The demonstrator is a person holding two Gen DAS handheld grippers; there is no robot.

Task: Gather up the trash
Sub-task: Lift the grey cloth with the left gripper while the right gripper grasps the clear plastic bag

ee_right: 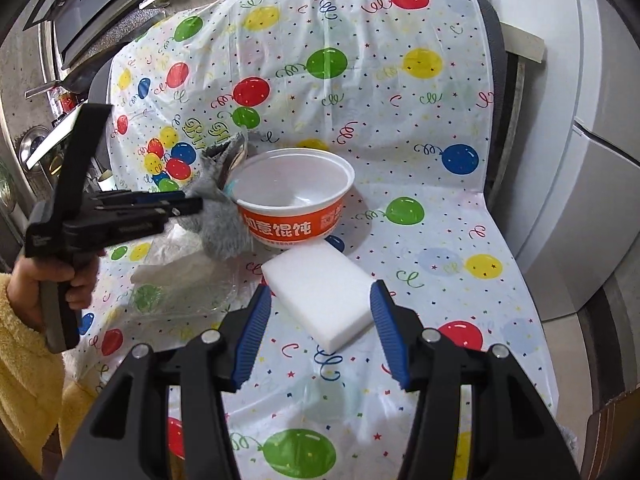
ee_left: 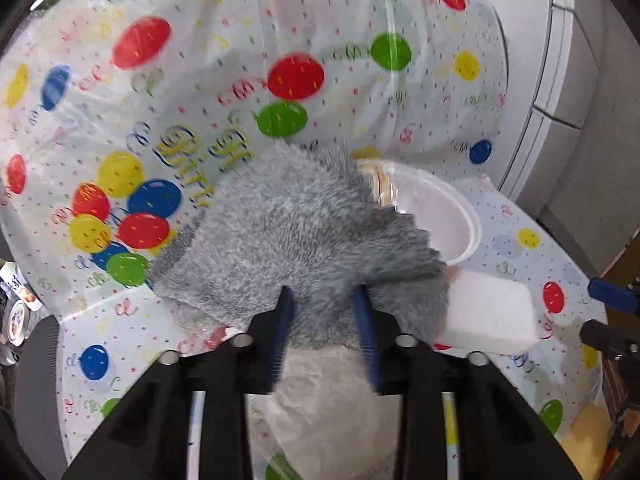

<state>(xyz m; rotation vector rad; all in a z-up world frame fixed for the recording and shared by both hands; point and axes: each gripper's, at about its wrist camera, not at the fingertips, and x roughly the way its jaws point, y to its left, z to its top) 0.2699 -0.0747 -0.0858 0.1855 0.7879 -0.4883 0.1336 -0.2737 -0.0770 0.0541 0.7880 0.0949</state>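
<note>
A grey fuzzy cloth is bunched between the blue pads of my left gripper, which is shut on it. The right wrist view shows that gripper holding the cloth against the side of an empty white and orange noodle bowl. The bowl sits just behind the cloth. A white sponge block lies flat in front of the bowl. My right gripper is open with the sponge between its fingers, and the pads do not press on it. A crumpled clear wrapper lies under the left gripper.
A balloon-print plastic cover drapes the seat and the raised back behind it. White appliance doors stand close on the right, and a kitchen counter with a sink is on the left. A hand in a yellow sleeve holds the left gripper.
</note>
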